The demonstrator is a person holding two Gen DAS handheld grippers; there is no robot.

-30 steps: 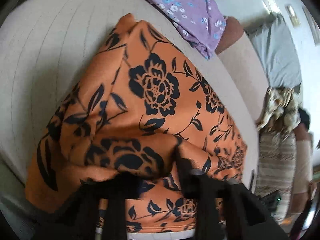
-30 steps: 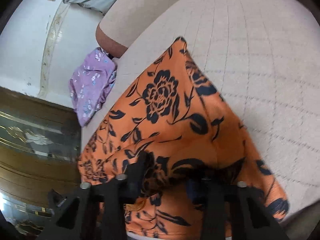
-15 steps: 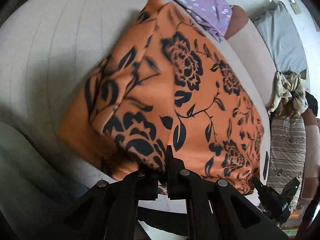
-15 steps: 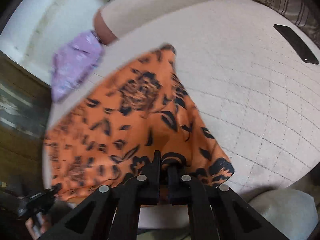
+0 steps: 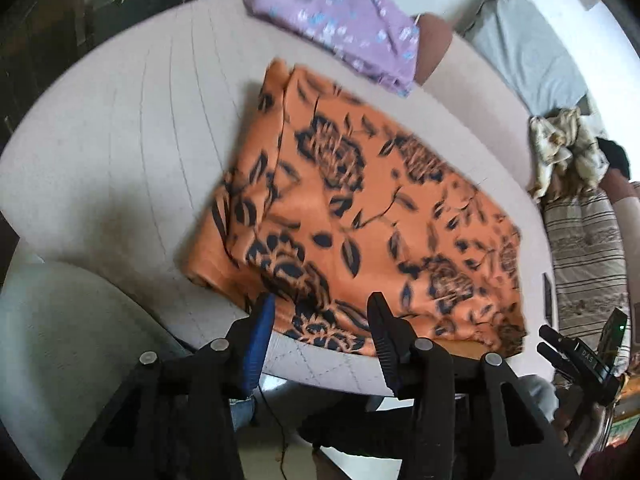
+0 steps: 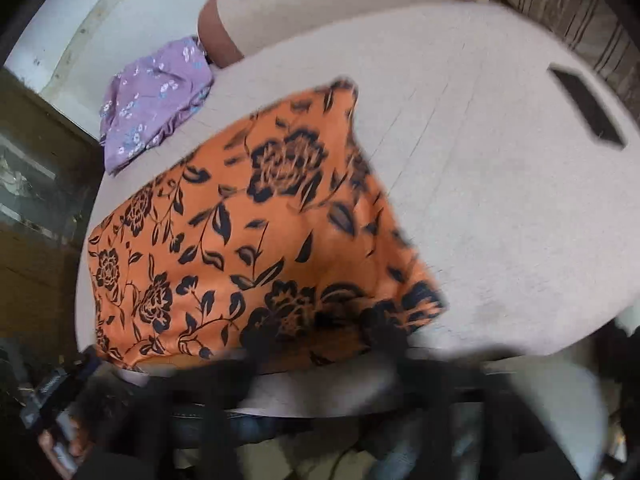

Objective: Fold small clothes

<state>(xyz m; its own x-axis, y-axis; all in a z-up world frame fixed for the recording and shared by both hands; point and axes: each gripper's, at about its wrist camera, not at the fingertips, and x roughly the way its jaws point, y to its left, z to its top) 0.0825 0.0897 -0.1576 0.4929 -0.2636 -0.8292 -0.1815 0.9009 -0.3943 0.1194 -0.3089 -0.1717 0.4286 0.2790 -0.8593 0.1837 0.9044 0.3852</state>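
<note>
A: Why are both tongs off the orange black-flowered cloth [image 5: 360, 216]?

B: It lies folded on the beige quilted cushion [image 5: 120, 140]. Left tongs [image 5: 320, 332] and right tongs [image 6: 320, 344] have just been opening, nothing between them, apparently to let the fold rest.

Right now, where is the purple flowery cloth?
The purple flowery cloth lies at the far edge of the pale cushion, just beyond the orange flowered cloth. In the right wrist view it sits at upper left.
</note>
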